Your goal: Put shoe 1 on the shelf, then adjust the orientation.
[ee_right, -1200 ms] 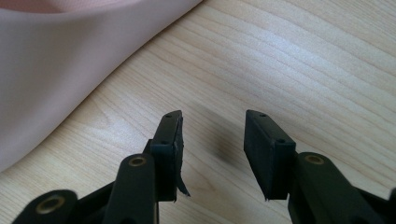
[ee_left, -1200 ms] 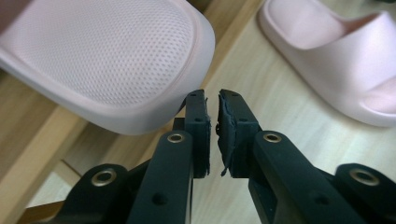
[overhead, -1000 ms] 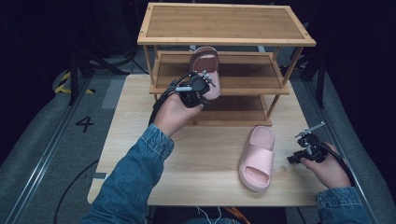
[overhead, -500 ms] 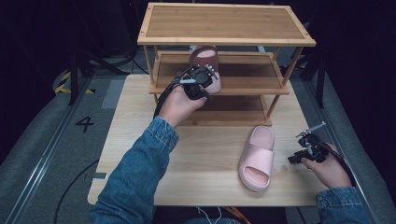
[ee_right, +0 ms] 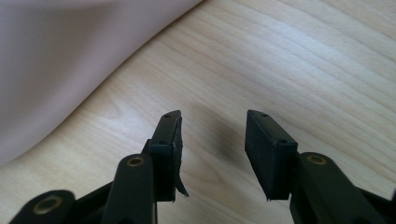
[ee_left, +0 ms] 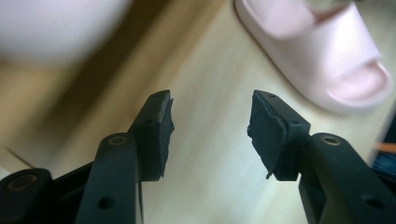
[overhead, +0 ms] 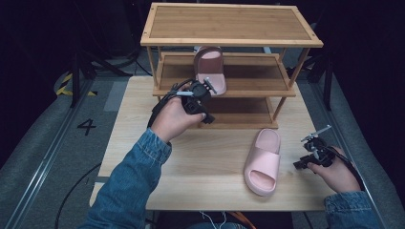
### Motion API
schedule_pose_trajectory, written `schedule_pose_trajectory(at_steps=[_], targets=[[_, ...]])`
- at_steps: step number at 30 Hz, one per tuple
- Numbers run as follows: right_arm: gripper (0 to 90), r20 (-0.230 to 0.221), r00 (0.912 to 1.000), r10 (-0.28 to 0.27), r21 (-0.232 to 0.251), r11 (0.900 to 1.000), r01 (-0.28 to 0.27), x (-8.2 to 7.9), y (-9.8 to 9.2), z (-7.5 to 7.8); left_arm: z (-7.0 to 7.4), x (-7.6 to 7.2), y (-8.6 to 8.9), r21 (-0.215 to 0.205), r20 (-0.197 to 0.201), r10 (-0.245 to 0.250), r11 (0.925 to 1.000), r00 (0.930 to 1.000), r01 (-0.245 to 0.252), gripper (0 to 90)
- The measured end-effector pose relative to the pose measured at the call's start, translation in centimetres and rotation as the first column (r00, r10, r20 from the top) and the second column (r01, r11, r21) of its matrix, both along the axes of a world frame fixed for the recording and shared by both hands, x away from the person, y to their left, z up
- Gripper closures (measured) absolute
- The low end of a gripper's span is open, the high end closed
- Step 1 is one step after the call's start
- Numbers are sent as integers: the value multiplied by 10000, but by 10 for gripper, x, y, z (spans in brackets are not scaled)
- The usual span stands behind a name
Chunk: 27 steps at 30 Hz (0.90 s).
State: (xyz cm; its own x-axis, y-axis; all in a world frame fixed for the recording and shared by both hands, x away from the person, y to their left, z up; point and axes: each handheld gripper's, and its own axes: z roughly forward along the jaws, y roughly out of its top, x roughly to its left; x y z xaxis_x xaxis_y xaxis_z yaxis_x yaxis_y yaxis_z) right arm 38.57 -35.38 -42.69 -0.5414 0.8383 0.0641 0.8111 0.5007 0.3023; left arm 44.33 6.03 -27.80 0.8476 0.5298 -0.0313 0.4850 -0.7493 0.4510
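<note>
Left claw (overhead: 204, 91) just in front of the rack's (overhead: 229, 26) middle shelf, jaws just opened, nothing between them. One pink slipper (overhead: 210, 67) lies on that shelf. Second slipper (overhead: 262, 160) on desk (overhead: 143, 143), near right claw (overhead: 313, 150), jaws apart, empty.

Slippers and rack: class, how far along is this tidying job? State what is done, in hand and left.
Done: one slipper lies on the rack, middle shelf. In hand: nothing; the left gripper has just been opening, jaws empty. Left: the second slipper lies on the table beside the open right gripper.
</note>
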Motion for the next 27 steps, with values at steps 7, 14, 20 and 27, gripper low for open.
schedule_pose_trajectory(at_steps=[7,14,20,27], targets=[[571,-13,9992,412,-42,9991,-412,-4,10,8,-40,-15,23,926,-321,66,9957,9995,-36,480],[544,-18,9945,1046,-431,9936,-1045,-5,22,9,-87,-20,33,2202,-1212,1121,9719,9863,-834,322],[503,-195,9924,1215,-893,9884,-1228,-6,28,8,-115,-27,41,1736,-1638,1681,9749,9721,-1394,261],[631,-722,9839,1633,-605,9840,-1678,-8,33,8,-140,-32,52,2364,-1427,1692,9626,9752,-1324,218]])
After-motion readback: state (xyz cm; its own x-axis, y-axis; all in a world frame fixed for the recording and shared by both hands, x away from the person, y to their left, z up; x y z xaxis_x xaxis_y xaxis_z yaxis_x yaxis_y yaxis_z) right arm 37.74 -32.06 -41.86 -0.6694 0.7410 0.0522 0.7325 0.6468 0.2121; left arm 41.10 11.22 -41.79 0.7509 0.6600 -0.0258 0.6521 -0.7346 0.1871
